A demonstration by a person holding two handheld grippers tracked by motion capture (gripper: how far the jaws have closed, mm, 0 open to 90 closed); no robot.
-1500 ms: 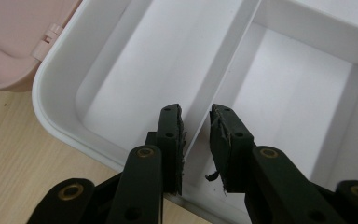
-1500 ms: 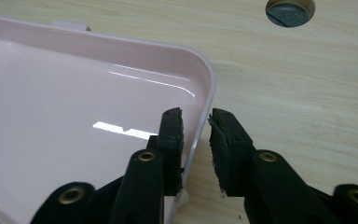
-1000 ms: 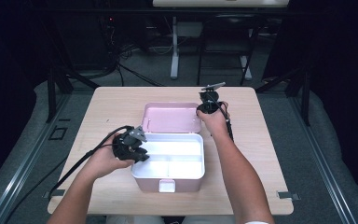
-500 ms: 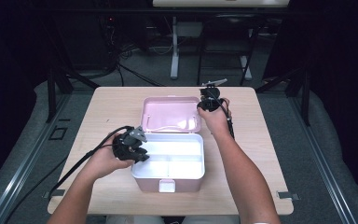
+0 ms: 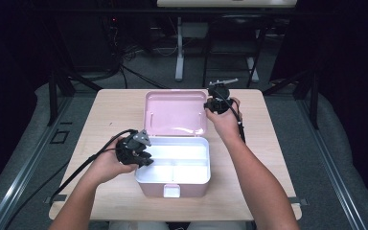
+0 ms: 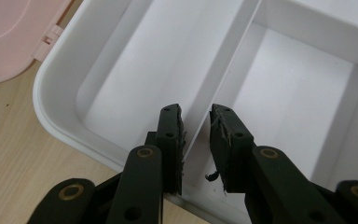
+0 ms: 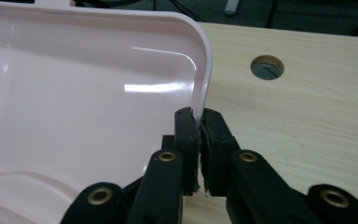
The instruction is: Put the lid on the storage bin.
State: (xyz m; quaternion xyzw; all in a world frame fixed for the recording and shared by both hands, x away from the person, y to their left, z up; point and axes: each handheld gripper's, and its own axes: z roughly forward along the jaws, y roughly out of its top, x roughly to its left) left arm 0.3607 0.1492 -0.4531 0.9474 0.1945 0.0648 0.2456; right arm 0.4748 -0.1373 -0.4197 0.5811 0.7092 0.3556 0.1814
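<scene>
A pink box (image 5: 191, 188) stands on the table with a white divided tray (image 5: 194, 176) in it. Its pink lid (image 5: 175, 112) is hinged at the back and tilted up off the table. My right gripper (image 5: 207, 108) is shut on the lid's right rim; in the right gripper view the pads (image 7: 199, 114) pinch the rim of the lid (image 7: 88, 93). My left gripper (image 5: 146, 160) is at the box's left end. In the left gripper view its jaws (image 6: 196, 112) straddle the tray's divider wall (image 6: 228, 60), which fills the gap between them.
The wooden table (image 5: 110, 115) has bare room left and right of the box, and a round cable hole (image 7: 267, 66) near the lid. A white latch (image 5: 171, 191) is on the box's front. Cables trail from both grippers. Dark floor and desk legs lie beyond.
My right gripper has risen with the lid's rim in it, so the lid has tilted up from lying flat. The left hand has kept still at the tray.
</scene>
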